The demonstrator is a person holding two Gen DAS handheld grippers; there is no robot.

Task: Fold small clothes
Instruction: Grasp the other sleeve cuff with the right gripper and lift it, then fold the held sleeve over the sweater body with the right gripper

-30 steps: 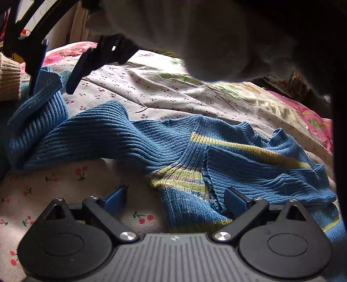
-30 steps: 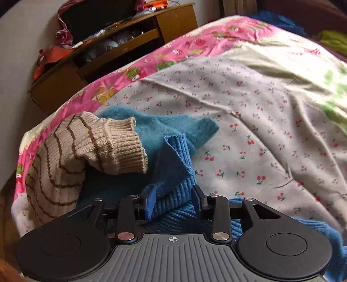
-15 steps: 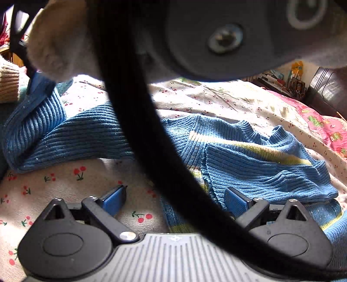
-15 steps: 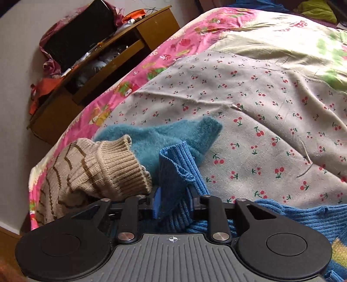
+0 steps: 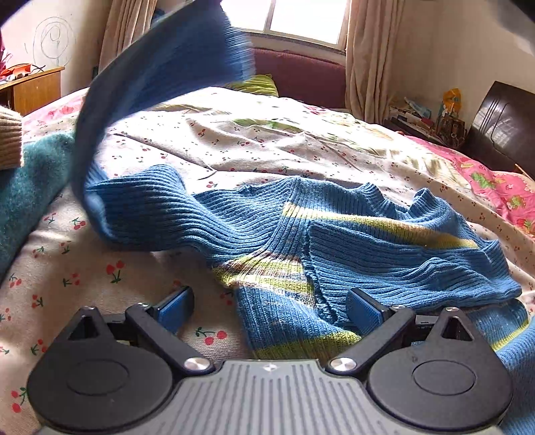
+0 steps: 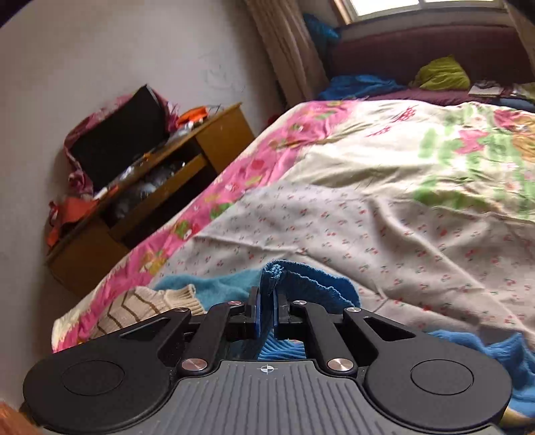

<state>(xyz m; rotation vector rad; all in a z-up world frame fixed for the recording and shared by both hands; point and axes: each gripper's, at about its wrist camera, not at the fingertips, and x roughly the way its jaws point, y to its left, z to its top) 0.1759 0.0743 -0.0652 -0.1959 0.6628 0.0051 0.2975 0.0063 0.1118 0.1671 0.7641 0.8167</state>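
This is a bedroom in a home. There is a big bed point(image 5: 301, 134) with a cherry sheet, a window point(image 5: 301, 16) with curtains point(image 5: 367, 57), and a messy wooden cabinet point(image 6: 160, 187).

Left gripper point(image 5: 267, 306), left wrist view: a grey moulded body with raised lengthwise ribs and a small crosshair mark at its front edge, flanked by two rounded black housings, each bearing a shallow oval recess and rising to a pointed tab with a triangular cut-out. Black link arms run forward from silver rivets at the body's corners, with smaller screws at the outer joints, and end in fingers point(image 5: 175, 309) faced with blue pads. Right gripper point(image 6: 265, 309), right wrist view: the same build, with ribbed grey body, crosshair mark, black disc housings with oval recesses, silver rivets, angular black links and blue-faced fingers point(image 6: 255, 313).
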